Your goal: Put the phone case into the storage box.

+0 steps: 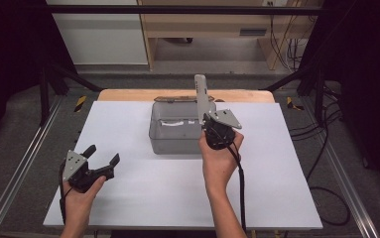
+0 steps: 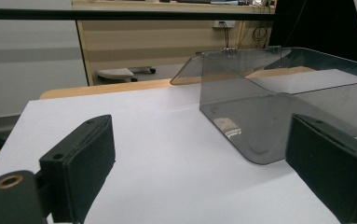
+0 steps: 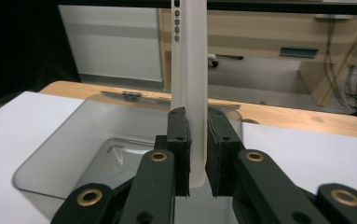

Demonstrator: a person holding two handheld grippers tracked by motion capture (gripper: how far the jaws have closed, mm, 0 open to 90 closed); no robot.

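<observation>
White flat device (image 3: 190, 93) stands upright, clamped in right gripper (image 3: 197, 149) above smoky plastic box (image 1: 175, 134); left gripper (image 1: 100, 159) apart, w/ nothing between.

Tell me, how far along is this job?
Done: the grey box's lid is open. In hand: the right tool grips a white remote-like device upright above the box. Left: lowering it inside and releasing, probably. The left tool waits open on the table.
</observation>
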